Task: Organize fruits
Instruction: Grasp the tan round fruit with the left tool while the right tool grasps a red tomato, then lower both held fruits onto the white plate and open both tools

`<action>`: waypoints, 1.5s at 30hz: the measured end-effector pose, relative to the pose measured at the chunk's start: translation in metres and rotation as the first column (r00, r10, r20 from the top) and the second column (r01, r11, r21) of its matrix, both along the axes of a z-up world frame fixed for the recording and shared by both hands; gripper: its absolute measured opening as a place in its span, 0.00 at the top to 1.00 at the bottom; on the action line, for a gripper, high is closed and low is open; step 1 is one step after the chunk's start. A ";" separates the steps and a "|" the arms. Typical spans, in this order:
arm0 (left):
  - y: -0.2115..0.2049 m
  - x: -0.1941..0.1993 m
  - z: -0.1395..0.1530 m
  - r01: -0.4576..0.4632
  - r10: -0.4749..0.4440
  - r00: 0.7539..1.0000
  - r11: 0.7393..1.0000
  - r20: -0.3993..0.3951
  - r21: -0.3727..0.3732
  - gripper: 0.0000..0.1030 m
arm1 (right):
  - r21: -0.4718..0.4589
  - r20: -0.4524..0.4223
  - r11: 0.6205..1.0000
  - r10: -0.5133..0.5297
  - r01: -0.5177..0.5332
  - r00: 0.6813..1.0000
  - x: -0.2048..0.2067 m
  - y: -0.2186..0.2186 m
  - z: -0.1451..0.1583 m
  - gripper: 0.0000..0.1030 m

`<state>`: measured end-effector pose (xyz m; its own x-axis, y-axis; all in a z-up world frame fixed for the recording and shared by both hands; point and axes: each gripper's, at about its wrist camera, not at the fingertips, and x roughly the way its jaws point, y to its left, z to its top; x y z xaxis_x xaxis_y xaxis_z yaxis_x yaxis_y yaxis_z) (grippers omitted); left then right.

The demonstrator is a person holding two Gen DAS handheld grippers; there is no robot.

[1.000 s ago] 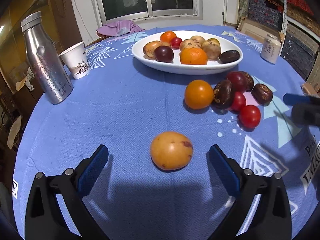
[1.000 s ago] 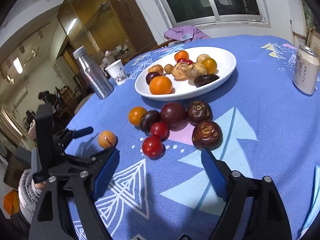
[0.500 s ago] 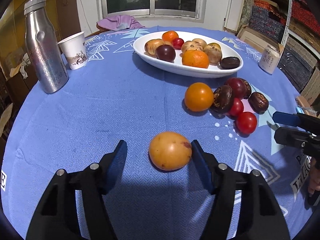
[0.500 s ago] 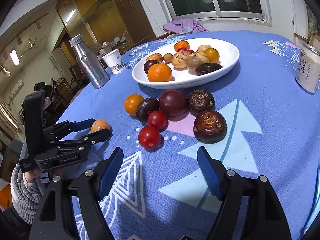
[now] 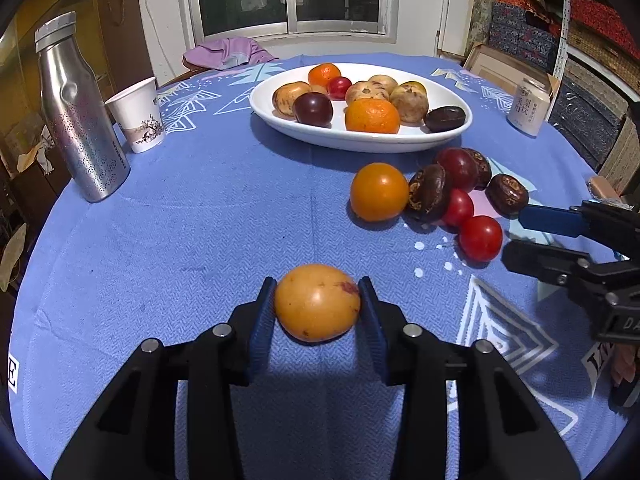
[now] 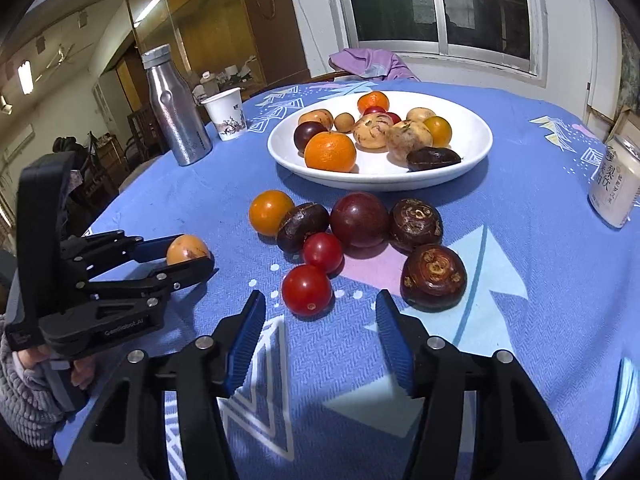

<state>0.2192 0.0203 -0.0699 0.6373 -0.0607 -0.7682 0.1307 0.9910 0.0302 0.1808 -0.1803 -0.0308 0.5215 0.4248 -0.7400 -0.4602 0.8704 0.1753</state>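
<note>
My left gripper [image 5: 318, 308] is shut on a yellow-orange fruit [image 5: 317, 307] that rests on the blue tablecloth; both blue pads touch its sides. That fruit also shows in the right wrist view [image 6: 187, 249]. A white oval plate [image 5: 360, 140] with several fruits stands at the back. Loose fruits lie in front of it: an orange one [image 5: 379, 191], dark brown ones [image 5: 430, 193] and red tomatoes [image 6: 307, 290]. My right gripper [image 6: 320, 340] is open and empty, just short of the nearest red tomato.
A steel bottle [image 5: 78, 112] and a paper cup [image 5: 138, 115] stand at the left. A drink can [image 6: 616, 184] stands at the right. A purple cloth [image 5: 228, 53] lies on a chair behind the table. The table edge curves close on the left.
My left gripper has moved forward and closed its fingers onto the yellow-orange fruit. My right gripper has narrowed a little and moved closer to the red tomato.
</note>
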 end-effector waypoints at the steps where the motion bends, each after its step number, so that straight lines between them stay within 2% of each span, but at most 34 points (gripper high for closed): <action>1: 0.000 0.000 0.000 -0.001 0.001 1.000 1.000 0.001 0.001 0.60 | -0.003 -0.009 1.000 -0.009 0.009 1.000 0.003 0.003 -0.002 0.45; 9: 0.000 0.000 0.000 0.000 0.000 1.000 1.000 0.000 0.011 0.60 | -0.024 -0.049 1.000 -0.015 0.014 0.999 0.017 0.013 -0.012 0.57; 14: 0.000 0.000 -0.001 0.000 0.000 1.000 1.000 0.000 0.010 0.60 | -0.017 -0.047 1.000 0.014 -0.015 0.999 0.015 0.016 -0.013 0.69; 21: 0.000 0.000 0.000 0.000 0.000 1.000 1.000 0.002 0.003 0.60 | -0.015 -0.033 0.999 0.036 -0.036 0.999 0.011 0.018 -0.010 0.71; 25: -0.001 -0.004 0.017 0.021 -0.019 0.997 0.999 0.071 -0.032 0.60 | 0.040 0.001 0.998 0.045 -0.045 0.999 0.002 0.008 0.007 0.71; 29: -0.009 0.029 0.050 0.010 -0.006 0.993 0.999 0.118 -0.039 0.61 | 0.114 0.083 0.993 -0.033 0.023 0.996 0.019 -0.017 0.048 0.71; 30: -0.011 0.041 0.058 0.006 0.000 0.992 0.999 0.123 -0.045 0.61 | 0.128 0.091 0.991 -0.061 0.049 0.994 0.027 -0.023 0.055 0.71; 31: -0.012 0.054 0.065 0.000 0.007 0.992 0.998 0.127 -0.055 0.61 | 0.177 0.080 0.978 -0.121 0.106 0.989 0.052 -0.038 0.067 0.71; 32: -0.014 0.065 0.069 -0.006 0.014 0.991 0.998 0.131 -0.063 0.61 | 0.177 0.080 0.978 -0.121 0.106 0.989 0.052 -0.038 0.067 0.71; 34: -0.019 0.085 0.073 -0.010 0.019 0.992 0.997 0.128 -0.071 0.61 | 0.201 0.076 0.968 -0.170 0.152 0.982 0.077 -0.047 0.072 0.71; 40: -0.029 0.129 0.060 -0.007 0.016 0.996 0.995 0.090 -0.098 0.61 | 0.238 -0.021 0.952 -0.193 0.193 0.981 0.138 -0.045 0.051 0.71; 45: -0.022 0.157 0.043 -0.022 0.027 0.999 0.993 0.045 -0.120 0.61 | 0.238 -0.058 0.951 -0.189 0.197 0.980 0.164 -0.035 0.034 0.71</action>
